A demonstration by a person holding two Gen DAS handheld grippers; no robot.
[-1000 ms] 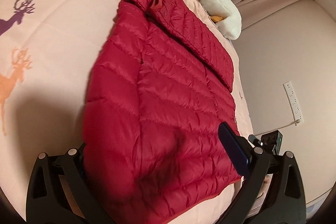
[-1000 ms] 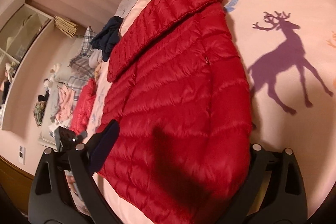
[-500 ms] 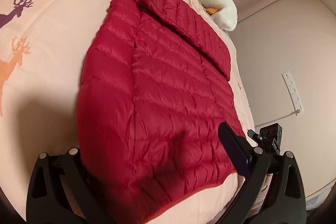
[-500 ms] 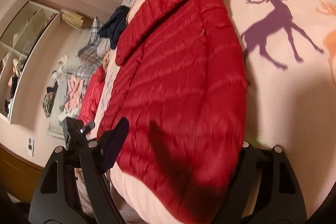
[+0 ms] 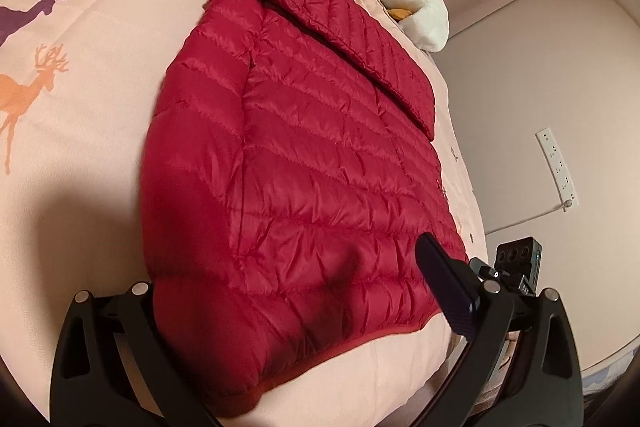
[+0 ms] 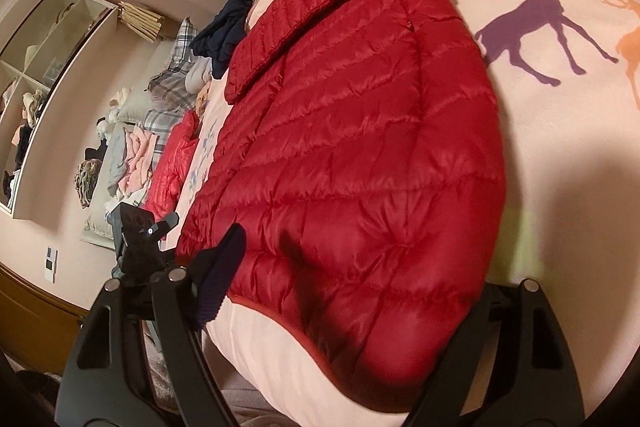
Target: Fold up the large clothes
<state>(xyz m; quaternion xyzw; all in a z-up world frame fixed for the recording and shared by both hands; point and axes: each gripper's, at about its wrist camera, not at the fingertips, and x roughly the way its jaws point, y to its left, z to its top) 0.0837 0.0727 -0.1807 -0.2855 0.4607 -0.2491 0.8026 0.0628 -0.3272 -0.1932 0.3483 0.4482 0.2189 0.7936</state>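
Both grippers have drawn back from the red puffer jacket [image 5: 312, 163], which lies flat on the deer-print bedspread [image 5: 80, 87], hem nearest. Left gripper [image 5: 288, 303] and right gripper [image 6: 360, 291] stand spread wide, holding nothing.

Two wrist fisheyes, close over the bed's near edge

Left view looks from the near left corner, right view from the near right; both face far along the red jacket [image 5: 312, 163] [image 6: 360, 147], which they share.

Home bedroom: deer-print bedspread [image 5: 100, 75], clothes piles [image 6: 136, 155]
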